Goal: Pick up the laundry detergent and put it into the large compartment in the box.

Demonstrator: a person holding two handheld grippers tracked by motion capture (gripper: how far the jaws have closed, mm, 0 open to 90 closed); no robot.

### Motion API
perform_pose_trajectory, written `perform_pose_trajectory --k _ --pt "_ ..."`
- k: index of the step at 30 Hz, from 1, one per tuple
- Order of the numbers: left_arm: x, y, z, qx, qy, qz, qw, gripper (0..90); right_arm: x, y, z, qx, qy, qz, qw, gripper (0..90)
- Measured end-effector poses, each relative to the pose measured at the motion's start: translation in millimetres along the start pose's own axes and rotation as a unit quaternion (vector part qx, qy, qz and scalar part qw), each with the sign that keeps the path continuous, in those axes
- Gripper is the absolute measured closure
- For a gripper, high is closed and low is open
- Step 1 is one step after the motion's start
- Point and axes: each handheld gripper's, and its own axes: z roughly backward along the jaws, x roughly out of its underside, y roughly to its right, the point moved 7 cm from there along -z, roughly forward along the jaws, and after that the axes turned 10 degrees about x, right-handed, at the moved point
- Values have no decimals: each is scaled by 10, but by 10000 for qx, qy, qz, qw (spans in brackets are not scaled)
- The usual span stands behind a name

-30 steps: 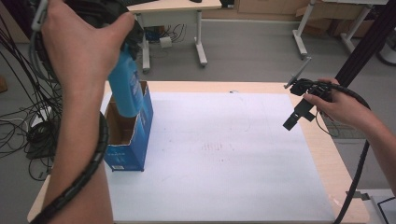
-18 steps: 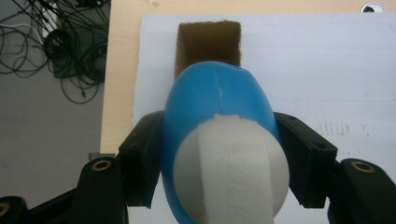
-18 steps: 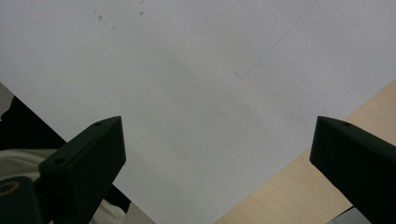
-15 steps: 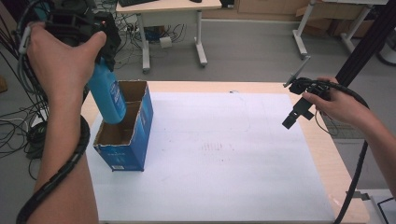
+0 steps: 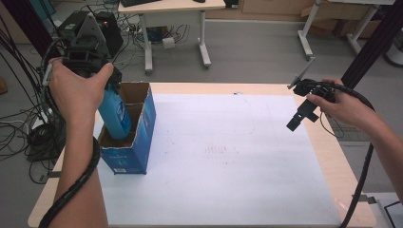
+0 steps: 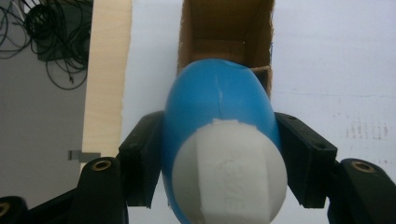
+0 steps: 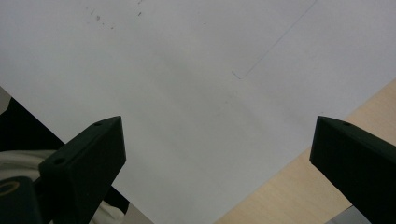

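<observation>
Left side of table: the left gripper (image 5: 102,90) is clamped on a blue bottle (image 5: 115,114), jaws pressed against either flank just below its white cap (image 6: 231,172). The left gripper view looks straight down along the bottle into the open cardboard box (image 5: 135,137), blue outside, brown inside, which stands upright near the table's left edge.

Change over the last second: a second ago the hand and bottle were lower in the high view, covering the near part of the box; half a second ago they had moved up and away to the far left; now the bottle hangs tilted, its base over the box mouth and seemingly just inside the rim on the left wall side. How deep the base sits I cannot tell; the box wall hides it. The box itself has not shifted.

Judgement: the step in hand is loading the bottle into the box, and the realignment suggests the drop is being lined up. The bottle is not yet released. Next move likely calls for straightening it and lowering it along the box's inner wall before letting go.

Centre: white sheet (image 5: 228,156) covers the table (image 5: 332,156); faint marks, nothing on it.

Right side: the right gripper (image 5: 299,118) hovers over the sheet's far right edge, in the same place as before. Its jaws stand wide apart, holding nothing; the right gripper view shows bare sheet and a strip of wood between them. It appears idle.
</observation>
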Motion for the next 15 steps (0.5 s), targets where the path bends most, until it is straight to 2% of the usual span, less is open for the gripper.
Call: perform_pose_trajectory --k 15 --pt "166 -112 -484 22 -179 -30 9998 378 -31 -56 -23 13 -9 91 10000 35"
